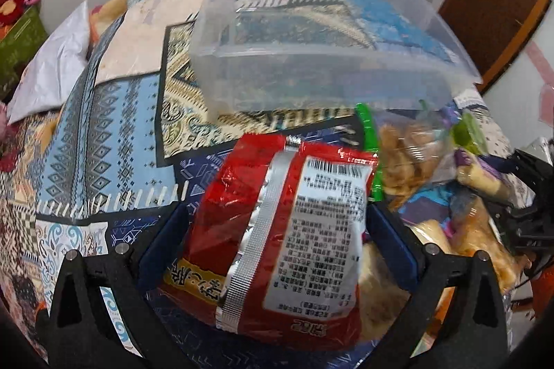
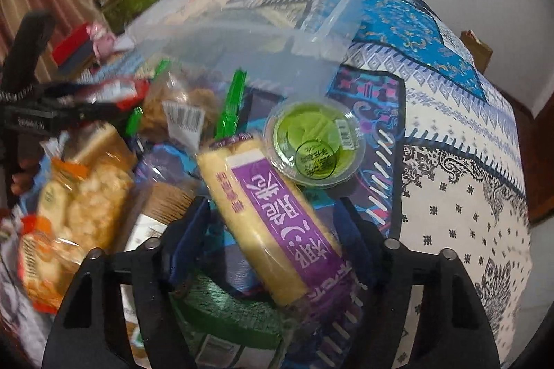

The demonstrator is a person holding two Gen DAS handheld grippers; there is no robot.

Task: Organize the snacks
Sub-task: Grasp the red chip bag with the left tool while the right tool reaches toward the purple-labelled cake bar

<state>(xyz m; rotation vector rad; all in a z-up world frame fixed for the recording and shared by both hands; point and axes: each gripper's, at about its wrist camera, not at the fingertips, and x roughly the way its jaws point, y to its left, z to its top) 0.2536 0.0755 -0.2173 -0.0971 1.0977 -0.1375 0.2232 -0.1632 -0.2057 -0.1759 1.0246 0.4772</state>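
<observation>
Left gripper (image 1: 277, 206) pitched steeply down over the table (image 1: 104, 133). Its jaws straddle the red bag (image 1: 277, 213), back side up with the barcode label showing. Both blue pads (image 1: 162, 241) sit against the bag's sides, so it looks pinched; the bag lies toward the table's near edge.

Right gripper (image 2: 273, 230) also pitched steeply down, jaws about half spread. The purple-and-yellow pack (image 2: 277, 223) lies diagonally between them. Can't tell if the pads actually touch it; a gap shows on both sides.

Clear bin (image 1: 311, 50) sits empty mid-table, beyond both grippers. Green cup (image 2: 313, 144) stands just beside the pack's far end, between it and the bin. The rest of the snack pile sits at the near edge between the two grippers: a cookie bag (image 2: 180, 106) with green trim and orange packs (image 2: 69, 213). Patchwork cloth covers the table.
</observation>
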